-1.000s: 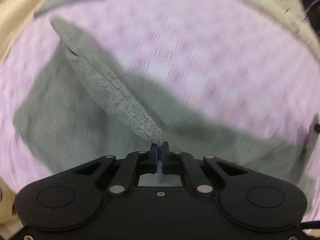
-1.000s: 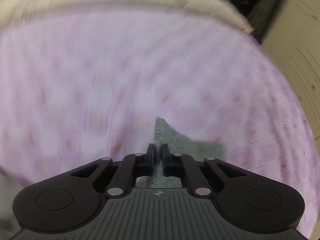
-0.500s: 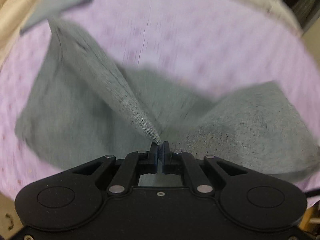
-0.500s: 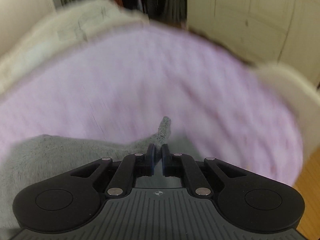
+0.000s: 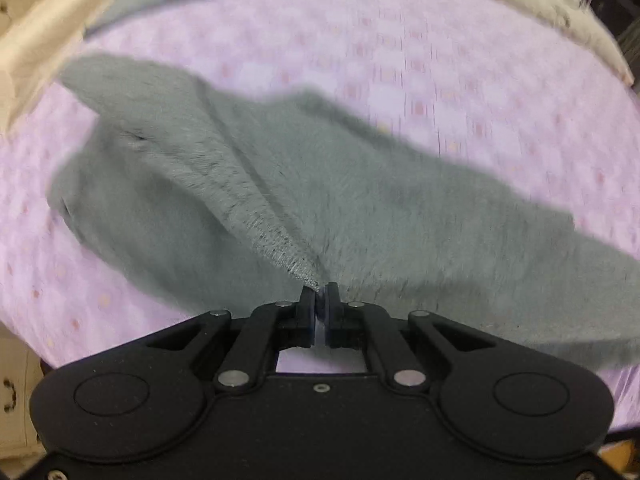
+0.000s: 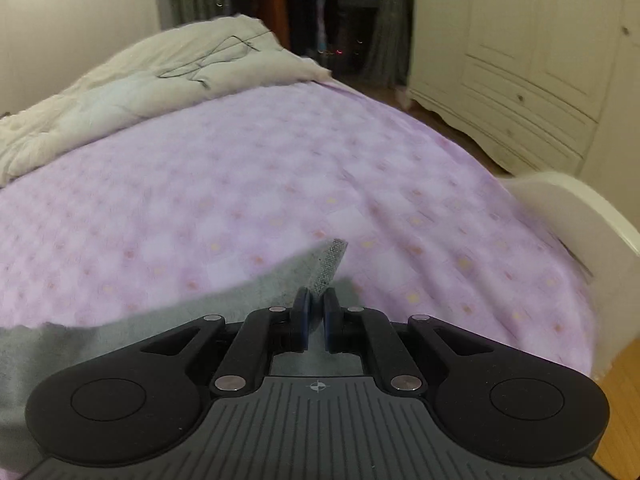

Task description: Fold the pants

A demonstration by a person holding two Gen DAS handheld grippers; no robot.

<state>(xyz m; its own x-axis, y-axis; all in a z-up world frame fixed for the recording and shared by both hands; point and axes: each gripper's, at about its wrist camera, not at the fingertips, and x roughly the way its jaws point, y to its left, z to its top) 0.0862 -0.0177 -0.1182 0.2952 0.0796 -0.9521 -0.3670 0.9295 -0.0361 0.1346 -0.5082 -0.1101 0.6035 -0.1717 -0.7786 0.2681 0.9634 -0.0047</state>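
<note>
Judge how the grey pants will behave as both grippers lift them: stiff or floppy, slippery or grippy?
Probably floppy: the grey pants sag and crease between the left gripper and the bedspread. Likely grippy rather than slippery: the right gripper pinches a fuzzy, textured edge.

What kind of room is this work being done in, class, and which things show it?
Most likely a bedroom: the grey pants lie on a bed's lilac bedspread, a rumpled cream duvet sits behind, and white wardrobe doors line the wall.
</note>
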